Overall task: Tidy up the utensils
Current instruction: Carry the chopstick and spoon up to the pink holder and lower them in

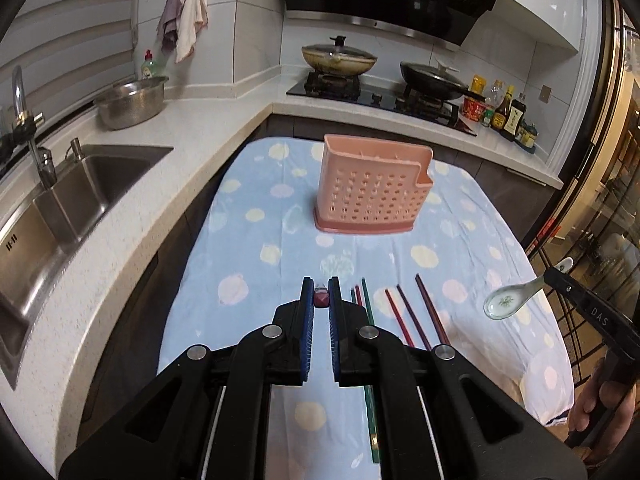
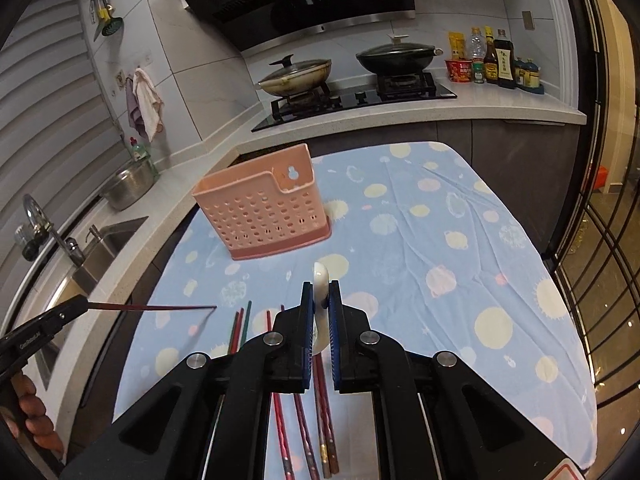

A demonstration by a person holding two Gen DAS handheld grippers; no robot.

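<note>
Chopsticks (image 1: pixel 404 316) mostly lie on our cloth (image 1: pixel 256 264); left gripper (image 1: pixel 321 300) pinches one chopstick (image 2: pixel 152 307), right gripper (image 2: pixel 321 300) clamps the spoon (image 1: pixel 505 302), holder (image 1: pixel 372 188) beyond.

Right claw (image 2: pixel 321 300) clamped on a white spoon (image 2: pixel 321 280), held above the blue dotted cloth (image 2: pixel 440 240). Left claw (image 2: pixel 78 303) at far left, gripping one dark red chopstick (image 2: pixel 152 307) level. More chopsticks (image 2: pixel 304 432) lying on the surface. Pink perforated holder (image 2: pixel 260 216) standing upright beyond.
</note>
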